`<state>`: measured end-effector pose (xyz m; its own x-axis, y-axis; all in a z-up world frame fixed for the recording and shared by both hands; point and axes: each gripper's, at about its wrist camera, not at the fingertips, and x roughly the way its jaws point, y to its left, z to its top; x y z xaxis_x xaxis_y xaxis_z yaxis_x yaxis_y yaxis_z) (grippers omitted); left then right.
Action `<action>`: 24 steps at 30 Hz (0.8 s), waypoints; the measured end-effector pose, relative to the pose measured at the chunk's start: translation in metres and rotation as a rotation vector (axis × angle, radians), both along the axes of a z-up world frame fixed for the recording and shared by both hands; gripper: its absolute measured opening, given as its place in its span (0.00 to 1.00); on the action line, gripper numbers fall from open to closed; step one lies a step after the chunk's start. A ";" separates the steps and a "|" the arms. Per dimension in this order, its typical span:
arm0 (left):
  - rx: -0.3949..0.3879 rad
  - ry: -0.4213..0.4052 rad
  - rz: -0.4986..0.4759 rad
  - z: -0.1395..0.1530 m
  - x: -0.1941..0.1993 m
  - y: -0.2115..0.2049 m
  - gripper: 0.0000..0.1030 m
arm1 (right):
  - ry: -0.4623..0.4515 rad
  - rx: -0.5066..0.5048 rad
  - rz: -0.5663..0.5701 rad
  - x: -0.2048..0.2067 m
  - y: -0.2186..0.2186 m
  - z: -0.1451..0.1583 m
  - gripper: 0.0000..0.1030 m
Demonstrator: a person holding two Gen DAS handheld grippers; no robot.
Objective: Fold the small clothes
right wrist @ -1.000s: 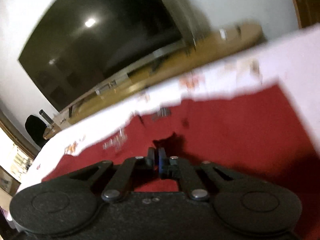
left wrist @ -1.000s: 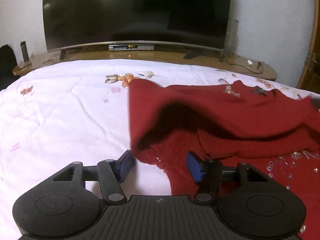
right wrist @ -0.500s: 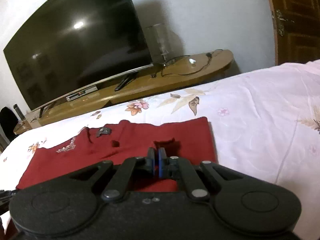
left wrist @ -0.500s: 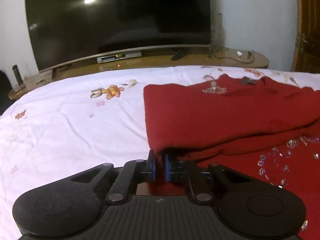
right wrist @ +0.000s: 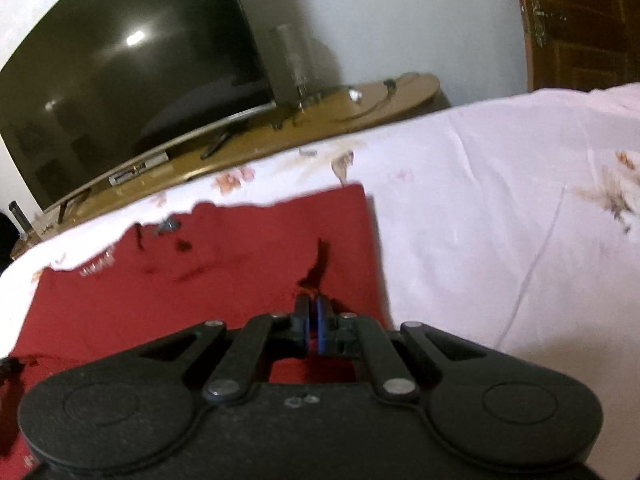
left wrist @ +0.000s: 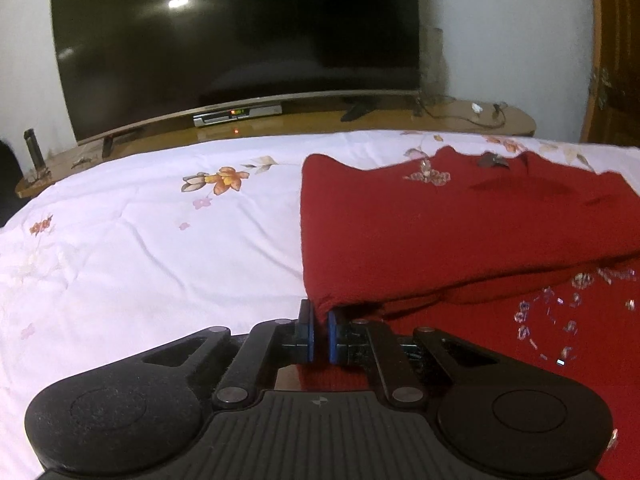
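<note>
A dark red knit sweater (left wrist: 440, 232) with sequin trim lies on the white floral bedsheet (left wrist: 140, 248), its upper layer folded over the lower one. My left gripper (left wrist: 319, 320) is shut on the folded layer's near left corner. The sweater also shows in the right wrist view (right wrist: 200, 280). My right gripper (right wrist: 313, 312) is shut on a pinched ridge of the sweater near its right edge.
A large dark TV (left wrist: 236, 40) stands on a low wooden stand (left wrist: 280, 128) beyond the bed's far edge. A wooden door (right wrist: 580, 24) is at the right. The bedsheet (right wrist: 500, 220) spreads to the right of the sweater.
My left gripper went from open to shut on the sweater's corner. The lifted upper layer has come down flat over the lower one. My right gripper stayed shut on the cloth.
</note>
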<state>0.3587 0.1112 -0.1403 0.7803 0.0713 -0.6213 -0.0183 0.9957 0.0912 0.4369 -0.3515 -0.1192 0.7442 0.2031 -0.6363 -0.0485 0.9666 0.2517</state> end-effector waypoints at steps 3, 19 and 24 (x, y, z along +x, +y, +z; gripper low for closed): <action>0.020 0.028 -0.029 0.010 -0.004 0.002 0.15 | 0.015 0.003 0.022 0.001 -0.001 -0.003 0.10; -0.209 -0.065 -0.126 0.024 0.098 -0.009 0.57 | -0.091 -0.064 0.145 0.035 0.032 0.009 0.19; -0.192 -0.027 -0.053 -0.006 0.108 0.002 0.57 | -0.072 -0.107 0.123 0.048 0.027 -0.008 0.14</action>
<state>0.4672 0.1133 -0.1464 0.7964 -0.0886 -0.5983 0.0350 0.9943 -0.1006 0.4849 -0.3242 -0.1269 0.7622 0.2296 -0.6052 -0.1825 0.9733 0.1394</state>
